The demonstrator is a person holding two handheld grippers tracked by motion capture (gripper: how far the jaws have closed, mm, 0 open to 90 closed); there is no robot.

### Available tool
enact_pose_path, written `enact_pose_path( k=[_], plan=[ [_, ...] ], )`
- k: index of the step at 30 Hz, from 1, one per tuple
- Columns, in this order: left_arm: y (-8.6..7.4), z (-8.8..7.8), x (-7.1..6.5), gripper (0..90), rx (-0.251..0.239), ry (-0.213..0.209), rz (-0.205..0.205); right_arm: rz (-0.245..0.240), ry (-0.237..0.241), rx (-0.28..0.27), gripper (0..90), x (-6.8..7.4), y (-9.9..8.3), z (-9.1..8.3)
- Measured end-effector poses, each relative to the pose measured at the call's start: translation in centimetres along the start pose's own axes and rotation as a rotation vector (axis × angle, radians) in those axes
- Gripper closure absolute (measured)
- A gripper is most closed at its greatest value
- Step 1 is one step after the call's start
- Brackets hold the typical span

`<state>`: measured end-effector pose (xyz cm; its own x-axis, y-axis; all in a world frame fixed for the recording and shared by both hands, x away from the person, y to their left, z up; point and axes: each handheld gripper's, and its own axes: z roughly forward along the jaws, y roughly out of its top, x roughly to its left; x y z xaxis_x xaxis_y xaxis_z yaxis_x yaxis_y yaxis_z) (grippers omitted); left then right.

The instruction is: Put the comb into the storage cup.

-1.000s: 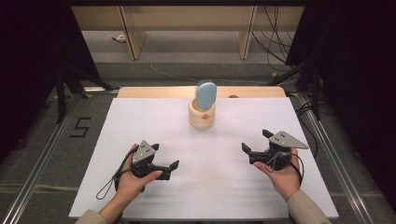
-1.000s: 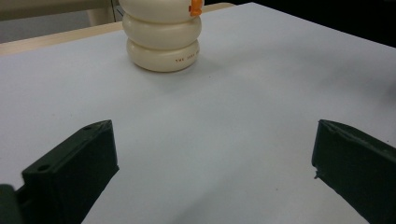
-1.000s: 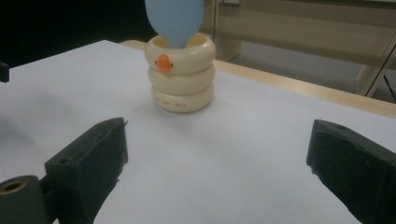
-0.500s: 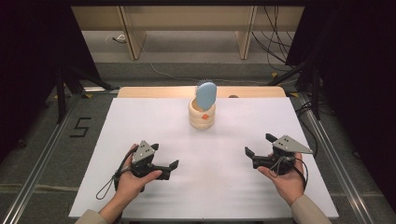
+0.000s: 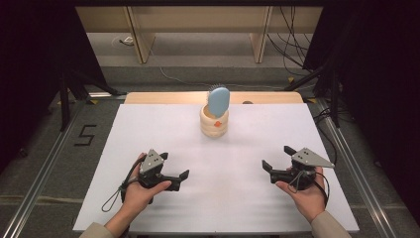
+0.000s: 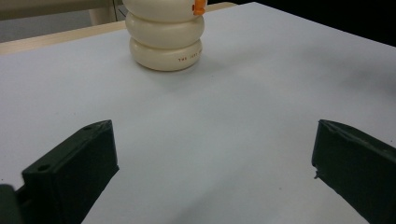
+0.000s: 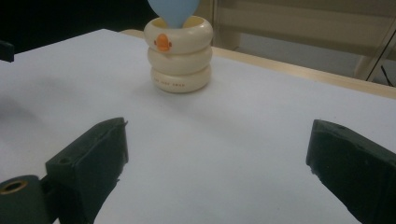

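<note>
Left gripper (image 5: 179,179) rests low on the white table (image 5: 148,129), near the front edge, jaws spread wide and holding nothing; in the left gripper view both black jaws frame bare tabletop. A hand (image 5: 136,196) grips it from below, cable looping off to the side.

Centre, toward the far edge: cream holder (image 5: 214,122) shaped like three stacked rings, with a small orange mark on its upper ring. A pale blue brush (image 5: 218,100) stands in it, tilted slightly, bristles showing along its top edge. Both are well apart from either gripper.

Right gripper (image 5: 275,164) sits low near the front right, jaws likewise wide open and empty, pointed inward toward the middle of the table.

Progress, as I judge it: nothing is started. The brush is seated in the holder, untouched; the reach, the grasp and the lift all remain.

Hard to make out: the brush's handle is hidden inside the holder. Both gripper views crop the brush. The small print on the holder's bottom ring is unreadable.
</note>
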<state>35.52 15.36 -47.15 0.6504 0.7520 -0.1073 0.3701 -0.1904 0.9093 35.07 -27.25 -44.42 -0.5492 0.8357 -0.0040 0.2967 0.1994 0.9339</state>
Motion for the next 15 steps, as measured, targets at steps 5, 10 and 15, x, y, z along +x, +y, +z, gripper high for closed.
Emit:
enact_pose_path(
  k=[5,10,15],
  plan=[
    [-0.04,0.03,-0.05,0.0,0.001,0.0,0.0,0.005,-0.003,-0.001,6.5,-0.06,-0.12,-0.14],
    [-0.05,0.06,-0.04,0.0,0.001,0.0,-0.002,0.011,-0.006,0.001,6.5,-0.09,-0.24,-0.3],
    [-0.02,0.05,-0.03,0.0,0.001,-0.001,0.001,0.012,-0.007,0.001,6.6,-0.07,-0.26,-0.29]
  ],
)
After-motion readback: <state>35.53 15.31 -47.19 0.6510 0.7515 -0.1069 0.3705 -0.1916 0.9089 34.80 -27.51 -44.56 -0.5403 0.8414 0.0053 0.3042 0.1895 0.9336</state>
